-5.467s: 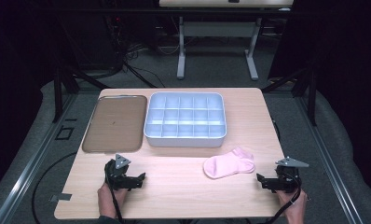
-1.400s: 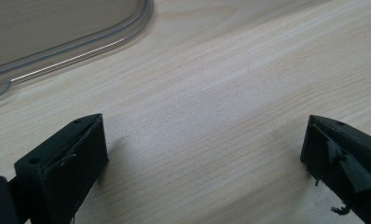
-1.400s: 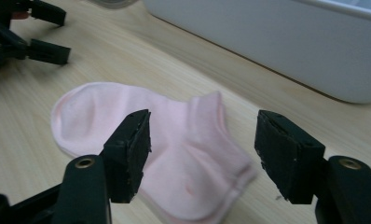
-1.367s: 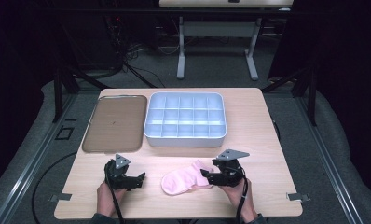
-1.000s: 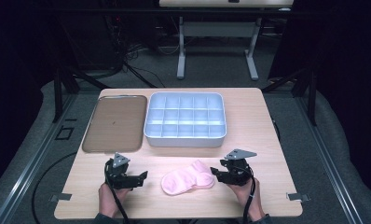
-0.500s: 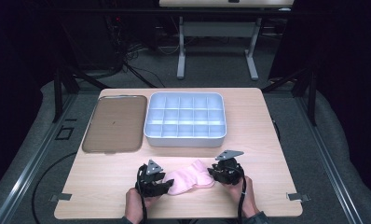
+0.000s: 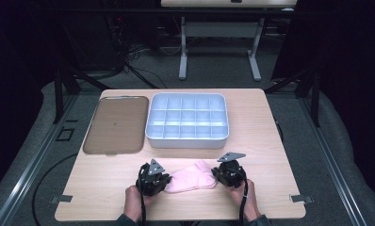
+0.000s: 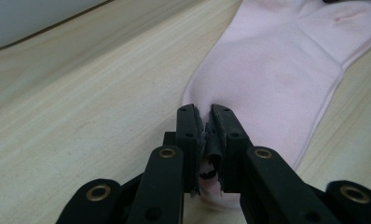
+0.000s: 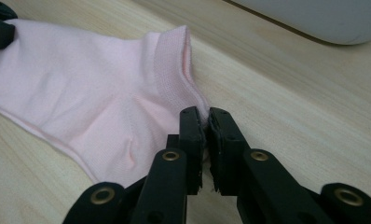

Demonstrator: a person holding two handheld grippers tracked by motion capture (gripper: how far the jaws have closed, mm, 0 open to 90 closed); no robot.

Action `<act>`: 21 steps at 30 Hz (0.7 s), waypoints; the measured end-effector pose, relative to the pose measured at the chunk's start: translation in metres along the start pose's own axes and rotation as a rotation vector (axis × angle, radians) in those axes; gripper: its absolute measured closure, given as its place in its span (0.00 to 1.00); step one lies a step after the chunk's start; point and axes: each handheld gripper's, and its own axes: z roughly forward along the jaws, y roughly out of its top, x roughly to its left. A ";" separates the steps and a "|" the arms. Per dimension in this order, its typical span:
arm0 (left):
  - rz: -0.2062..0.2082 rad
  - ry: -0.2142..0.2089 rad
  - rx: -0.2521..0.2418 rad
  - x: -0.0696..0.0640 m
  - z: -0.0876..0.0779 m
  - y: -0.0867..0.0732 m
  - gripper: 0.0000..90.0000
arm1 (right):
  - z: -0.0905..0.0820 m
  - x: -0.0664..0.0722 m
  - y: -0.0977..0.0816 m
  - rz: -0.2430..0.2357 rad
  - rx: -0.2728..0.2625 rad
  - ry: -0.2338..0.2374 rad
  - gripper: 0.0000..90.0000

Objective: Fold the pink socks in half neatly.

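Fingers [image 8: 188, 135] of left gripper [image 8: 206, 122] pinched on toe end of pink sock [image 8: 272, 79], jaws just closed down, fabric bunched between pads. Fingers [image 9: 193, 135] of right gripper [image 9: 206, 122] clamped on cuff corner of same sock [image 9: 95, 93], likewise just closed. Sock [image 7: 191, 178] flat on tabletop [image 7: 265, 136], near front edge, stretched between left gripper [image 7: 153, 178] and right gripper [image 7: 229, 172]. White compartment tray [image 7: 187, 121] just behind, well apart from sock; brown flat tray [image 7: 114, 123] to its left. Step in hand, by judgement: two-ended grasp ahead of lift or fold. Done well: both grips kept firm, both ends raised together and level, light tension only, no dragging across tabletop, no tugging against thin pinch at cuff edge. Slip risk greater at right, little fabric caught there. No brand, label or readable writing anywhere.
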 end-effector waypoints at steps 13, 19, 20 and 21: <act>-0.071 -0.029 -0.091 0.015 -0.010 -0.005 0.66 | -0.011 0.001 -0.009 0.062 -0.120 0.009 0.78; -0.081 -0.028 -0.109 0.015 -0.020 -0.011 0.63 | -0.020 -0.004 -0.005 0.024 -0.119 0.007 0.78; -0.082 -0.013 -0.112 0.017 -0.020 -0.013 0.63 | -0.020 -0.004 -0.005 0.024 -0.119 0.007 0.78; -0.092 -0.024 -0.119 0.020 -0.019 -0.017 0.70 | -0.018 -0.001 -0.005 0.000 -0.102 0.008 0.78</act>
